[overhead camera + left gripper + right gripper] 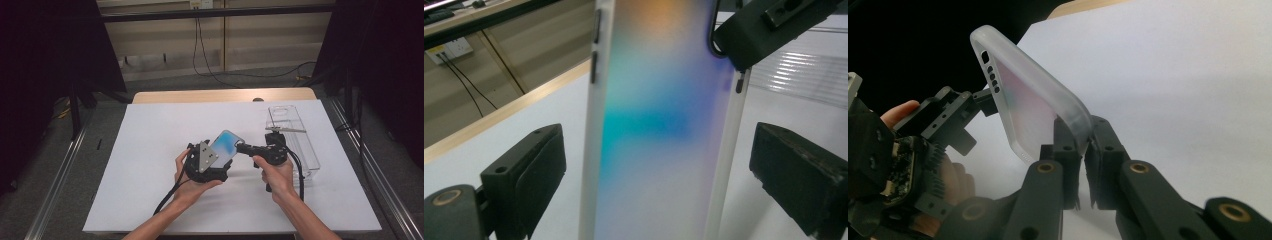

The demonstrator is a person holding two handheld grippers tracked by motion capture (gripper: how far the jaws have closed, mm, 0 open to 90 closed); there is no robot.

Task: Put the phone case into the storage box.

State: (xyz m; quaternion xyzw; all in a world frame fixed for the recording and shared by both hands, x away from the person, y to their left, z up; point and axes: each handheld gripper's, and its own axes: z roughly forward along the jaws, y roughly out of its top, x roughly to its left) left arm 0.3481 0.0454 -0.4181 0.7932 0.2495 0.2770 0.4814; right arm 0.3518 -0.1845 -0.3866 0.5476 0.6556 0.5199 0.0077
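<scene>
While pinched at one corner between the pressed-together pads of the right tool [1087, 150], phone case [226, 145] held tilted above the white table [150, 150], between both hands near the table's middle. Frosted translucent rim with a blue-to-violet sheen on the back, side buttons [595, 45] visible along one edge in the left gripper view, a row of small holes at the end in the right gripper view. Left tool [654, 165] spread wide, one pad on each side of the case, clear gaps between both pads [541, 172] and the case's edges, so no grip there. Right tool's black tip also seen in the left gripper view, clamped on the case's far upper corner. Left hand [186, 180] wrapped around the left tool's body under its grey plate, right hand [276, 175] around the right tool, cables trailing toward the near table edge. Clear plastic tray [295, 142] lying on the table just to the right of the right tool, apart from the case.
</scene>
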